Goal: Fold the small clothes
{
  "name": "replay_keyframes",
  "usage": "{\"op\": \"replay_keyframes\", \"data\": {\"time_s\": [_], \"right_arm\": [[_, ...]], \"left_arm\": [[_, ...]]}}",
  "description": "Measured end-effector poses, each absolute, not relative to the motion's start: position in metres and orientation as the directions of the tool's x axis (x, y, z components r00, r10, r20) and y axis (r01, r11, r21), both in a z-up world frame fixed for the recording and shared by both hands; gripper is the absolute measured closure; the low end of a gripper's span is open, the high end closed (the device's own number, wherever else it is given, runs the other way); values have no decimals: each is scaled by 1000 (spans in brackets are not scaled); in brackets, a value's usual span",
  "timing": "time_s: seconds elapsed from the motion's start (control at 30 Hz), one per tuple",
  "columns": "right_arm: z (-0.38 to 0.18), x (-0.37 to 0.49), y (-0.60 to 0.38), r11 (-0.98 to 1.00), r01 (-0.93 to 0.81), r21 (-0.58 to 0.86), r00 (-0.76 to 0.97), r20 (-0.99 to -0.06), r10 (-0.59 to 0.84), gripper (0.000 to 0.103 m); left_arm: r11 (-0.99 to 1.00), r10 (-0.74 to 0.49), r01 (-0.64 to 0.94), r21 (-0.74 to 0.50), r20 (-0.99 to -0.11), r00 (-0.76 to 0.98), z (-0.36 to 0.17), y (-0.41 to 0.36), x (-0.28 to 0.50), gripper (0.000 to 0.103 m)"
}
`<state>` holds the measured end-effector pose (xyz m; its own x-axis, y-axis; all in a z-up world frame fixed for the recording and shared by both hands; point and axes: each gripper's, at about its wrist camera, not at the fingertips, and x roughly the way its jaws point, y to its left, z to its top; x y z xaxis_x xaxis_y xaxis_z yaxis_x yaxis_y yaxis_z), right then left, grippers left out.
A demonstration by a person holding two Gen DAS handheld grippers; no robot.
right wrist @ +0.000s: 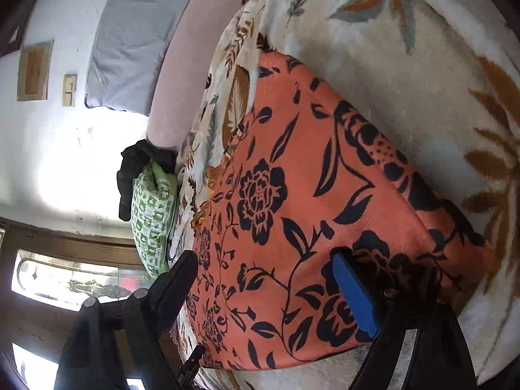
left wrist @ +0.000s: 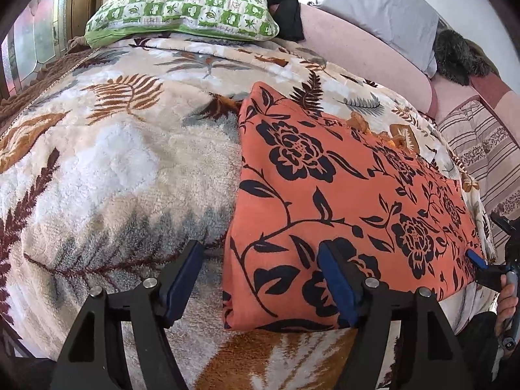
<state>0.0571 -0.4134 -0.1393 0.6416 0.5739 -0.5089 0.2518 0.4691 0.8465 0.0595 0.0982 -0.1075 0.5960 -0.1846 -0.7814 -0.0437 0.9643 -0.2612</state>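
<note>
An orange cloth with a black flower print [left wrist: 341,195] lies folded flat on a leaf-patterned fleece blanket [left wrist: 113,162]; it also fills the right wrist view [right wrist: 292,195]. My left gripper [left wrist: 260,279] is open, its jaws straddling the cloth's near left corner, right pad over the cloth, left pad over the blanket. My right gripper [right wrist: 266,279] is open over the cloth's near edge. It also shows at the cloth's right edge in the left wrist view [left wrist: 484,266], held by a hand.
A green-and-white checked pillow [left wrist: 182,9] and a black garment [left wrist: 286,3] lie at the far end of the bed. A grey pillow [left wrist: 380,6], a pink bolster [left wrist: 367,55] and a striped quilt [left wrist: 481,152] lie to the right.
</note>
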Motion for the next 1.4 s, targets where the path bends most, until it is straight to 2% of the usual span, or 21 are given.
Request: {"op": "replay_keyframes", "data": {"time_s": [0.1,0.27,0.4,0.57,0.7,0.8,1.0,1.07,1.13,1.2,1.4], "right_arm": [[-117,62,-407,513,185,838,648,-497,577,15],[-107,83,-414,545,177,820,664,-508,549,15],[-142,98,-431,513,268,816,640,-549,538,16],[-123,104,-433,481,212,851,635,-494,594,16],[-104,128,-439,503,174,847,667,-477,572,16],[-134,149,-452,525,312,792,606,-592,532,16],[-97,183,-451,559,199,805,633,-541,554,15],[-103,204,-456,578,223,785,630,-568,530,15],[-133,226,-466,615,307,727,569,-658,493,14],[-146,221,-477,545,320,775,605,-610,513,15],[-80,129,-459,598,130,791,658,-520,545,15]], "left_arm": [[959,-183,-57,-279,-759,624,-102,101,58,29],[967,-153,-38,-250,-699,699,-87,100,56,29],[968,-172,-47,-246,-789,589,-111,96,68,28],[975,-152,-36,-218,-782,605,-112,93,66,28],[974,-156,-40,-225,-783,602,-114,94,67,28],[974,-159,-34,-223,-783,601,-115,95,67,28],[983,-128,-30,-184,-784,607,-116,89,70,24],[983,-125,-29,-179,-784,607,-116,89,71,24],[983,-127,-27,-181,-782,611,-116,89,70,24],[985,-118,-27,-171,-781,613,-116,89,69,24],[986,-110,-27,-164,-770,628,-112,84,65,24]]}}
